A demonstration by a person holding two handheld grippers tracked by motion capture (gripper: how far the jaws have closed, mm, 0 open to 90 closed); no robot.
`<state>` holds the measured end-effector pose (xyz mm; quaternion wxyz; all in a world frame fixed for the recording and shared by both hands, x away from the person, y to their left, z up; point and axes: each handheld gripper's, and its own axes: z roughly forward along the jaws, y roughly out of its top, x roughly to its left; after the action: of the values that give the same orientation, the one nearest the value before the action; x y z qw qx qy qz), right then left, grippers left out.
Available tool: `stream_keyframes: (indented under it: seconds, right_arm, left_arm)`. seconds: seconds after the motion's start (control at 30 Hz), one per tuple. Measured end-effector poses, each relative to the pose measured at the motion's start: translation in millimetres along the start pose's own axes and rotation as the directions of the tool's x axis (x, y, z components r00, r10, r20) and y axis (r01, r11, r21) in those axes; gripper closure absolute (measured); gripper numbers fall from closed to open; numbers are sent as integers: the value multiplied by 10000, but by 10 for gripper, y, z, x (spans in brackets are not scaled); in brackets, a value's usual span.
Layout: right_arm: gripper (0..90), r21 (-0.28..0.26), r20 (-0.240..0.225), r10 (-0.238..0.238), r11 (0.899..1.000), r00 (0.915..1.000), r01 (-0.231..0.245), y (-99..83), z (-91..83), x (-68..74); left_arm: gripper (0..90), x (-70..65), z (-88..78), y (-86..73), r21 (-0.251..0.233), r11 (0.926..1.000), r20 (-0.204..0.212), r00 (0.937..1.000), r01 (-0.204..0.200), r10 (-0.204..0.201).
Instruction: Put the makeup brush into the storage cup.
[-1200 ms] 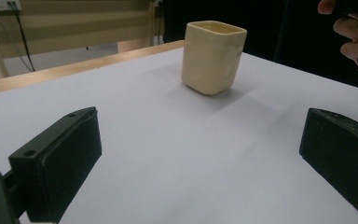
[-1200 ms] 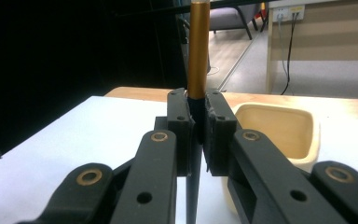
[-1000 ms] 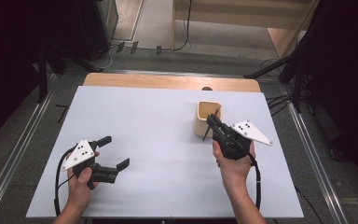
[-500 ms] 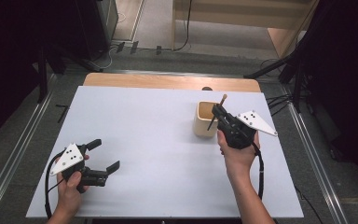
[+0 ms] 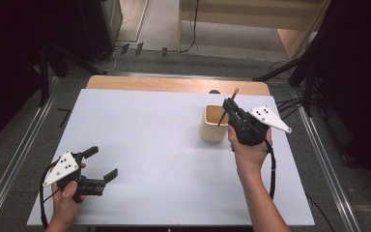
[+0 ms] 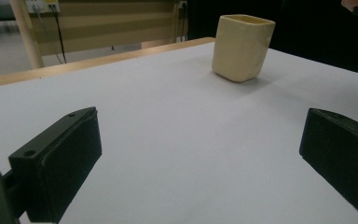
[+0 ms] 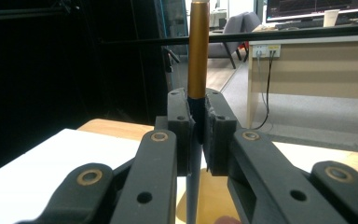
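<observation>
Pen (image 5: 227,107), dark barrel with gold-brown upper end, clamped in right gripper (image 5: 230,107), tilted, lower tip dipping into cream cup (image 5: 215,124). High view: cup upright on white table (image 5: 149,145), right of centre toward far edge, just beside right hand (image 5: 249,150). Left gripper (image 5: 102,163) low at near-left corner, jaws spread wide, nothing between, well apart from cup. Probably mid-insertion of pen into cup. To do it well: keep tip centred over mouth, straighten barrel toward upright, lower until tip bottoms out, release only then; avoid nudging rim, cup light and likely to slide or tip. Cup contents in high view: pen tip alone, rest of inside too small to judge.

Left gripper view: both black jaws far apart at bottom edges, bare table between. Cup (image 6: 242,45) standing upright farther off, rounded-square shape, yellowish inner wall just visible at rim, inside otherwise hidden from this angle.

Right gripper view: fingers (image 7: 179,126) pressed together on pen (image 7: 198,51), grip at join of gold section and dark barrel, pen running straight up the middle. Below jaws, yellowish cup interior (image 7: 212,200) directly under barrel, so alignment looks good. Nothing else seen inside.
</observation>
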<state>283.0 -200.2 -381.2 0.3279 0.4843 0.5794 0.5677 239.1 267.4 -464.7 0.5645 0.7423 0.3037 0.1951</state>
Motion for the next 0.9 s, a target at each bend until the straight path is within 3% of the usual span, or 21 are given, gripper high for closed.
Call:
stream_keyframes:
  seconds: [0.33, 0.57, 0.7, 0.9]
  right_arm:
    - [841, -104, 311, -92, 9999, 9995, 95, 37, 95, -75]
    - [842, 6, 434, -477, 9989, 9979, 477, -21, 203, -128]
    - [842, 79, 495, -378, 9993, 9981, 375, -59, 259, -178]
    - [841, 365, 692, -609, 9976, 9957, 585, -133, 322, -231]
  left_arm:
    - [0, -5, 18, -16, 87, 9999, 6, 10000, -60, 60]
    - [0, -8, 22, -20, 79, 10000, 3, 10000, -39, 39]
    - [0, -9, 29, -22, 93, 9999, 32, 10000, -62, 61]
    - [0, -13, 29, -21, 93, 9999, 30, 10000, -73, 73]
